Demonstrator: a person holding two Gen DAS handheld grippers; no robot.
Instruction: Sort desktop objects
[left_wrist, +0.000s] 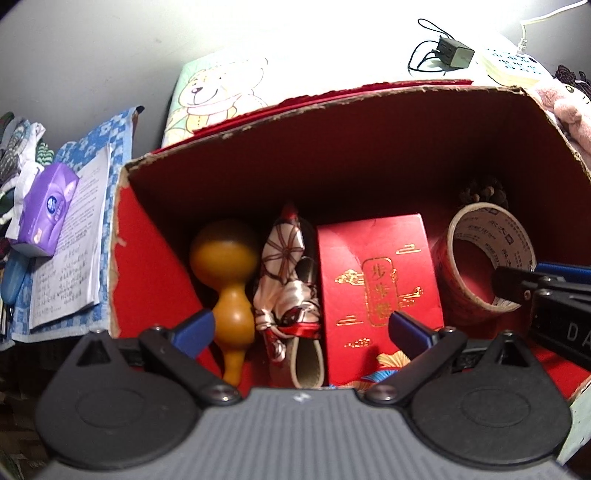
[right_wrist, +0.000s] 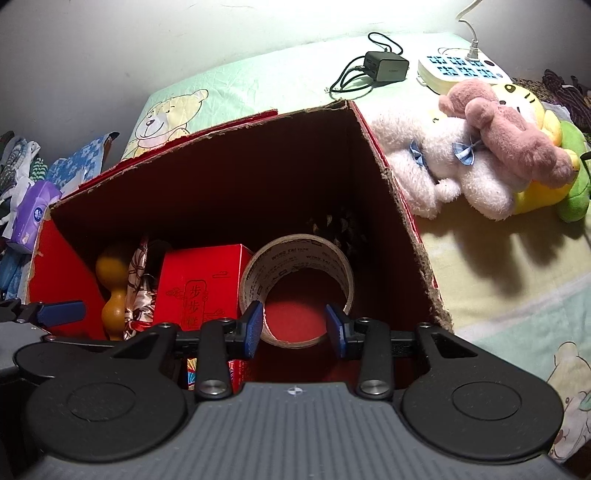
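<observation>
Reading "WONG TAI" inside the brown cardboard tape roll (right_wrist: 295, 284), unpinched between the half-spread right gripper (right_wrist: 294, 326); left gripper (left_wrist: 301, 328) gapes. Only right view shows plush toys (right_wrist: 476, 147).

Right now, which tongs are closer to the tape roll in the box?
Right. The right tongs sit just in front of the tape roll, blue pads at its near rim, apparently not gripping. The left tongs are off to its left, over the gourd and red packet.
</observation>
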